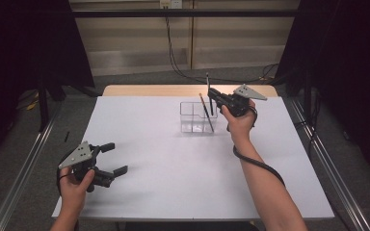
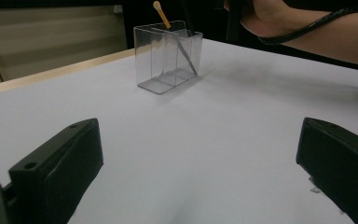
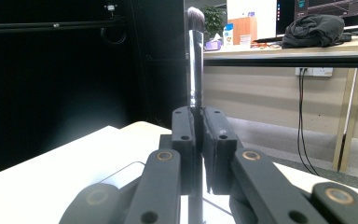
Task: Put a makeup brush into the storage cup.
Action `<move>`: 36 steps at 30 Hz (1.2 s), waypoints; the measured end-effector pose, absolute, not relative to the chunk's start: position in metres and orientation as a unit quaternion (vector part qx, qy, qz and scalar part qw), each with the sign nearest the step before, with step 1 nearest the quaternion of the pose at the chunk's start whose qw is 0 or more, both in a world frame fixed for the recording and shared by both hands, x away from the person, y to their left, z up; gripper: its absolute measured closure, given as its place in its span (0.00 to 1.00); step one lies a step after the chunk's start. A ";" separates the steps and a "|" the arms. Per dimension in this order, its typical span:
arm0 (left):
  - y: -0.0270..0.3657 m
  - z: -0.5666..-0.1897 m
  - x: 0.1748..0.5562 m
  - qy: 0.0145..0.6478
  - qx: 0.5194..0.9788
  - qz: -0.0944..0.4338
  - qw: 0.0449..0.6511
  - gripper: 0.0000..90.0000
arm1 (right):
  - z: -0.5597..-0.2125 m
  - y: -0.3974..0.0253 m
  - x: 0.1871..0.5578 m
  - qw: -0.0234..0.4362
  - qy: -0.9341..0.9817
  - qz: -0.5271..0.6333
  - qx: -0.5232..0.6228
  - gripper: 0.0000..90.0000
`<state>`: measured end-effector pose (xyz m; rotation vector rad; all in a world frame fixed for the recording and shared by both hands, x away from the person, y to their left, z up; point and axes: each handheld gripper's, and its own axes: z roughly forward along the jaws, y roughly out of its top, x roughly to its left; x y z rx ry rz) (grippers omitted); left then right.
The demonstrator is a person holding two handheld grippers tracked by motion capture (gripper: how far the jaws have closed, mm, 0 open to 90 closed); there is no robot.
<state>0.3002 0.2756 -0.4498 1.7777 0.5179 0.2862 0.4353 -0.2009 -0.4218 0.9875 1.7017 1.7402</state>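
While the right claw (image 3: 199,140) pinches a makeup brush (image 3: 195,60) upright, the left claw (image 1: 110,161) gapes empty.
Brush's lower end hidden behind the jaws, above the clear organizer (image 1: 195,118).

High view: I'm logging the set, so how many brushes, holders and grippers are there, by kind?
Makeup brushes: 2, the wooden-handled brush in the clear holder, the dark brush in the right gripper
Clear holder: 1
Grippers: 2, with the left gripper
Total: 5
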 end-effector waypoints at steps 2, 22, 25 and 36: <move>0.275 -0.450 0.300 0.224 0.763 0.123 0.594 0.00 | -0.422 -0.201 0.435 0.254 0.627 0.640 0.364 0.94; 0.275 -0.449 0.300 0.221 0.765 0.125 0.592 0.00 | -0.431 -0.206 0.431 0.251 0.629 0.637 0.368 0.94; 0.275 -0.449 0.300 0.223 0.764 0.123 0.593 0.00 | -0.432 -0.205 0.431 0.250 0.631 0.637 0.366 0.94; 0.275 -0.449 0.300 0.221 0.764 0.126 0.593 0.00 | -0.434 -0.206 0.428 0.252 0.633 0.634 0.366 0.94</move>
